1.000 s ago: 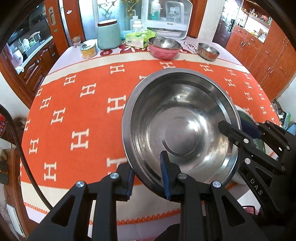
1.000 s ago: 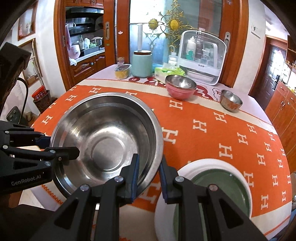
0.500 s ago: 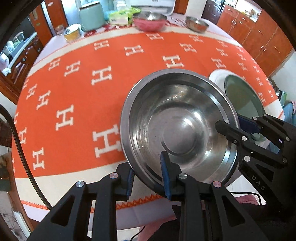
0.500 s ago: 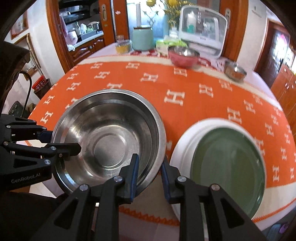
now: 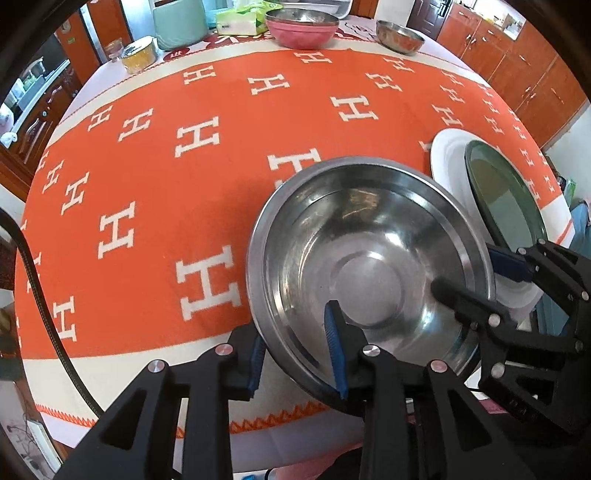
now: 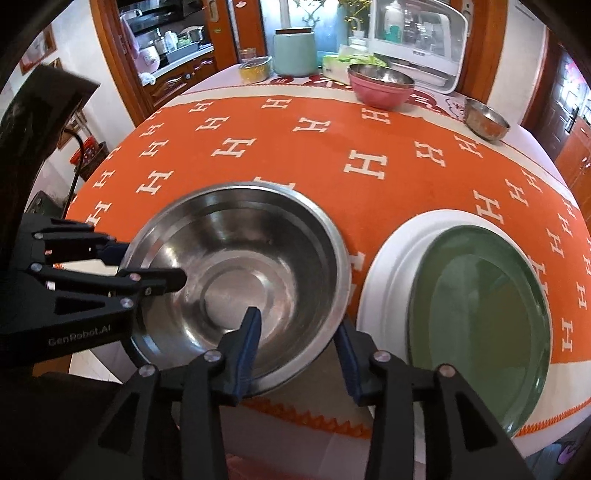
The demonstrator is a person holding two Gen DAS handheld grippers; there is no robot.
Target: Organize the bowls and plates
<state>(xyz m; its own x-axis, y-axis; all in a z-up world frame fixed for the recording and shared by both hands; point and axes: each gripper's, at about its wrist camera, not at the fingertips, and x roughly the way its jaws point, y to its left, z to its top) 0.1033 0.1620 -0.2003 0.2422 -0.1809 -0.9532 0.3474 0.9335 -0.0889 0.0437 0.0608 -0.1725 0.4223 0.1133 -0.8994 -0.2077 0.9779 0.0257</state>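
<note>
Left wrist view first: we see our left tongs (image 5: 297, 356) close to us, with the near rim of the big steel bowl (image 5: 369, 273) in the gap between the two blue pads. The jaws have just been opening, and the gap now looks a bit wider than the rim, so we think the pads are letting go. In the right wrist view our right tongs (image 6: 299, 339) stand astride the same bowl's (image 6: 240, 273) rim, one finger inside the bowl and one outside. These jaws have just been opening too, and they are clearly apart from the metal. The bowl sits on the near edge of the desk (image 6: 332, 147), on an orange cloth (image 5: 155, 192) with white H shapes. Just to its right lies a green plate (image 6: 476, 314) resting on a bigger white plate (image 6: 388, 266); the bowl is very near the white plate, but we cannot tell if they touch. Far across the desk we see a pink bowl (image 6: 380, 92) with a steel bowl nested in it, and a small steel bowl (image 6: 485, 120) off to its right. Behind them stand a pale green jar (image 6: 295, 51), a yellow tin (image 6: 255, 72), a pack of tissues (image 5: 242, 22) and a white box with a clear lid (image 6: 417, 40).
</note>
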